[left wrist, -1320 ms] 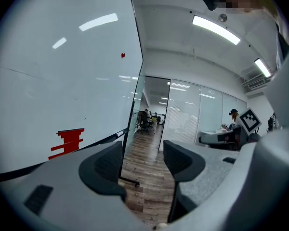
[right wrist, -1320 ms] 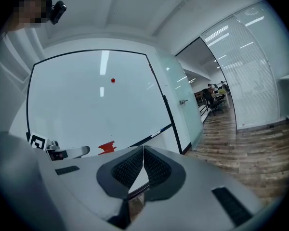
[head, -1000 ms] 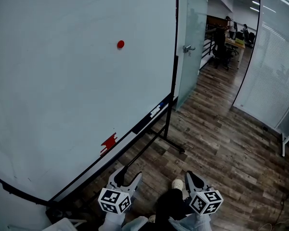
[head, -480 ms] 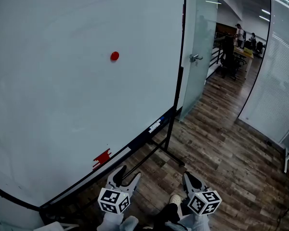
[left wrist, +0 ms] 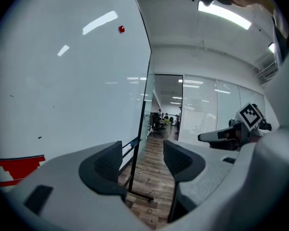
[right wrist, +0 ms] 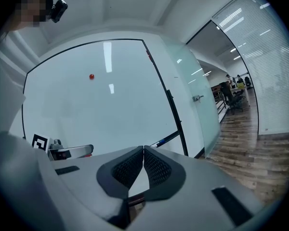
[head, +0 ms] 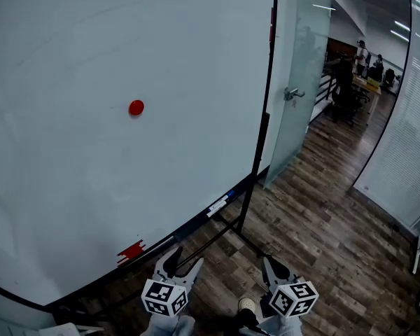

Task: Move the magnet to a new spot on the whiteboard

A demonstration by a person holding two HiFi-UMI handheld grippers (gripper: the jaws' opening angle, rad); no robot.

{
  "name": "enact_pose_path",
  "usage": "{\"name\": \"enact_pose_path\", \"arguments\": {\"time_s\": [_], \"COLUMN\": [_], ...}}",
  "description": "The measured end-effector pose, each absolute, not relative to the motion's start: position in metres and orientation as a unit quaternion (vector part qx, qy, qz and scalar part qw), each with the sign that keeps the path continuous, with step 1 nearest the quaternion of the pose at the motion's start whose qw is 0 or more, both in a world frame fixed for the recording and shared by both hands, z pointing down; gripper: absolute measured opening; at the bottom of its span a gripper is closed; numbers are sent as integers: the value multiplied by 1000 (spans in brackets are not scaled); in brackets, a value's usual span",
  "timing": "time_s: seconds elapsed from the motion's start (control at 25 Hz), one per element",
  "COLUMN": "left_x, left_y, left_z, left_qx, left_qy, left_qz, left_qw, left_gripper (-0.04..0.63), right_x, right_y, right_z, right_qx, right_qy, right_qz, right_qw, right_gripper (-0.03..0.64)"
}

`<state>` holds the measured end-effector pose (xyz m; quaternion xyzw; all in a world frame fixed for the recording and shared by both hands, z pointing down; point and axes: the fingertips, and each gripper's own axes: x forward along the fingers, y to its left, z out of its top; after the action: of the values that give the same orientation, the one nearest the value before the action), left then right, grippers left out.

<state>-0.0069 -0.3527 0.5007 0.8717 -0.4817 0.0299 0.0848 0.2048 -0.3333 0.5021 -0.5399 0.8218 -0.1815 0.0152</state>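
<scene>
My left gripper (left wrist: pixel 142 153) is held low with its jaws well apart and nothing between them but a view of the floor, while the right gripper (right wrist: pixel 143 150) beside it has its pads pressed together on nothing. Both hang near the bottom of the whiteboard (head: pixel 70 187), which fills most of what I see from the head view and stands on a dark stand (head: pixel 246 208) over the wooden floor (head: pixel 322 229), with a frosted glass door (head: pixel 301 61) just past its right edge. Along the lower ledge lies what looks like a marker (head: pixel 219 205), and further left there is a red patch (head: pixel 131 252) I cannot identify. The red magnet (head: pixel 136 107) sits high on the board, left of centre, alone on bare surface and well apart from both grippers, so I judge the reach has not yet begun. The risks I see come from its size: it is a small, low button, and jaws arriving at an angle could slide off its rim, scrape the board, or flick it loose to drop to the floor. Pressing hard could also rock the free-standing board, and the right jaws would first have to be parted.
</scene>
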Motion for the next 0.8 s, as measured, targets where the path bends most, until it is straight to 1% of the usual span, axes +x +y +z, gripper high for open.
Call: {"name": "enact_pose_path", "arguments": {"time_s": [0.2,0.8], "left_x": [7,21], "left_y": [-371,-419], "left_z": [495,487], "left_qx": [853,780], "left_qy": [-512,-620], "left_qz": [31,14], "left_qw": [93,80], "left_gripper": [262,262], "right_x": [222,246], "right_y": [-366,-464], "right_z": [494,488], "right_qx": [-514,-415], "right_qy": [837,894], "right_qz": [-186,-167], "right_qw": [6,-16], "right_gripper": [28,28]}}
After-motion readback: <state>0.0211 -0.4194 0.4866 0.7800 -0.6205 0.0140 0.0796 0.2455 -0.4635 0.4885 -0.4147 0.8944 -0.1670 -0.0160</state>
